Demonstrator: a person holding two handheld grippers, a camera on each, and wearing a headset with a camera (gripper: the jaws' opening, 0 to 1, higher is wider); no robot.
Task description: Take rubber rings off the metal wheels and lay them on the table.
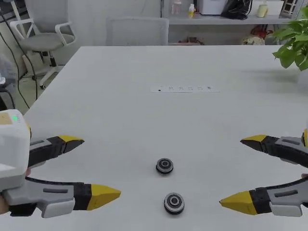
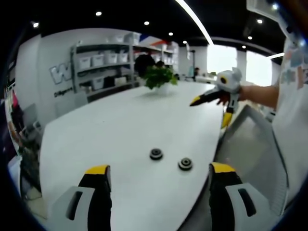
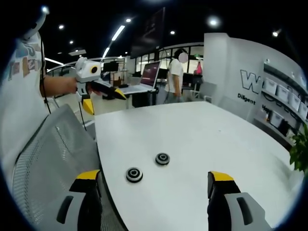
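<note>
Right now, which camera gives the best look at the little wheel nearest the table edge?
The head view: the near wheel sits largest and sharpest there, seen from above. Both gripper views show it smaller, at a slant.

Left gripper (image 1: 101, 167) was held low at left, jaws spread wide, nothing between them. Right gripper (image 1: 230, 171) mirrored it at right, equally wide. Tips faced each other, well apart. Bare forearm (image 2: 260, 94) extended behind right gripper.

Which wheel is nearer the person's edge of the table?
The lower wheel in the head view; the other wheel lies farther in, slightly to its left.
</note>
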